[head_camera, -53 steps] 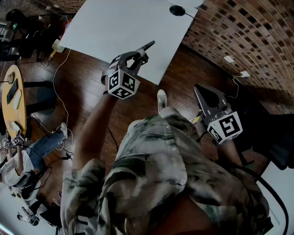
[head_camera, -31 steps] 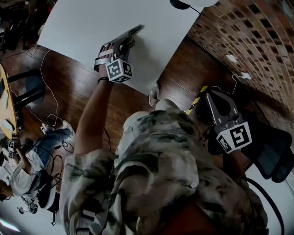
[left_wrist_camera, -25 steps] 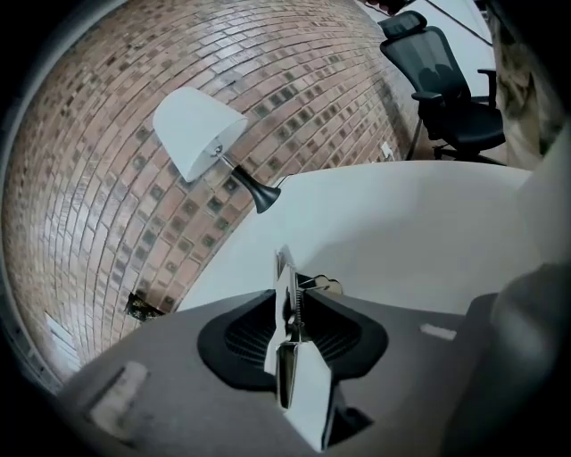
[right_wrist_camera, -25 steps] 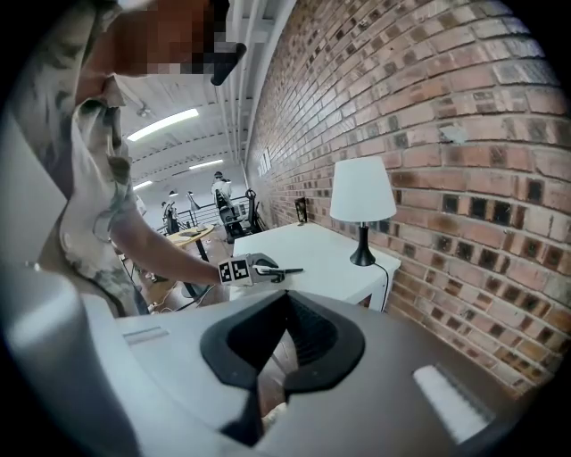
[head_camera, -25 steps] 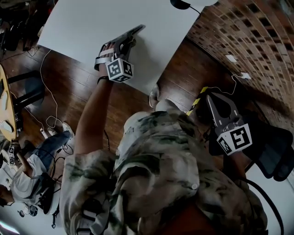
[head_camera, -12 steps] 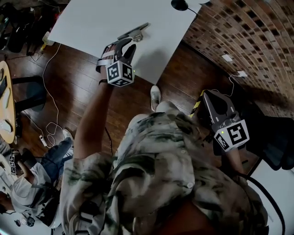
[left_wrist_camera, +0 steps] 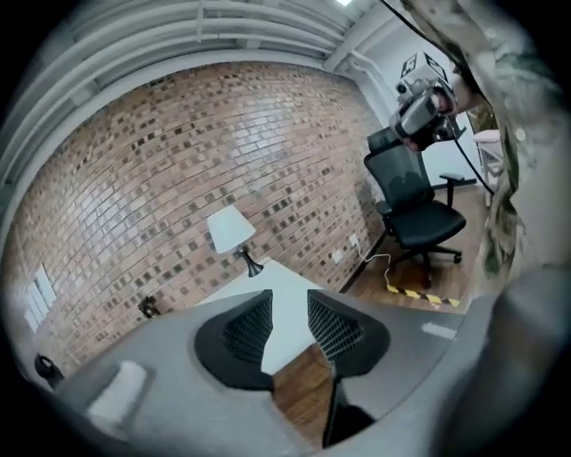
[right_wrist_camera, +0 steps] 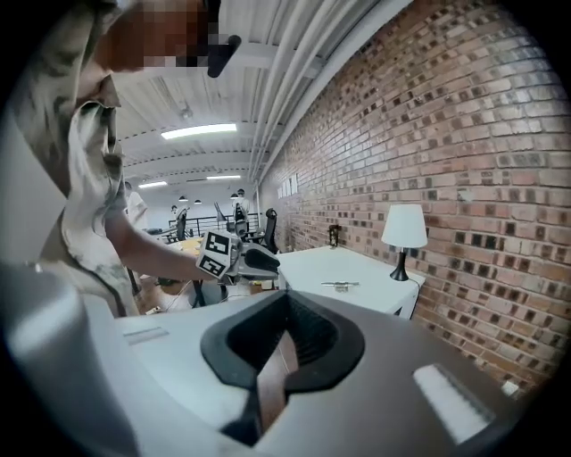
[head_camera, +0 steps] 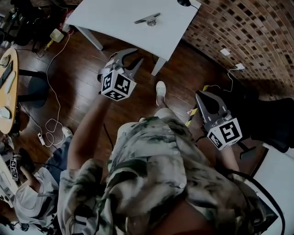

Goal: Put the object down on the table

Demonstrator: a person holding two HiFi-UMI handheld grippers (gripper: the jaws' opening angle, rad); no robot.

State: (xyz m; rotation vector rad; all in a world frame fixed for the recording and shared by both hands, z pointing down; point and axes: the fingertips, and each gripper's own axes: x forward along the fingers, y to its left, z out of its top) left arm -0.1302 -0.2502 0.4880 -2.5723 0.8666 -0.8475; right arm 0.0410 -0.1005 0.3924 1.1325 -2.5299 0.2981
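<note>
White table is carrying the metal object in the head view: it is lying flat near the middle of the top, touching nothing else, so the put-down looks done. Your left gripper is hovering over the wood floor just off the table's near edge, well apart from the object, with your forearm reaching forward and the jaws pointing at the table. Your right gripper is hanging low by your hip, elbow bent.

Looking along the left gripper, its jaws are standing apart with nothing between them; only the table and floor are showing through the gap. For a clean finish, I'd leave them wide and lift clear of the edge so nothing nudges the object.

Looking along the right gripper, its jaw tips are meeting on nothing. Beyond them the object is resting on the table, with the left gripper short of it.
</note>
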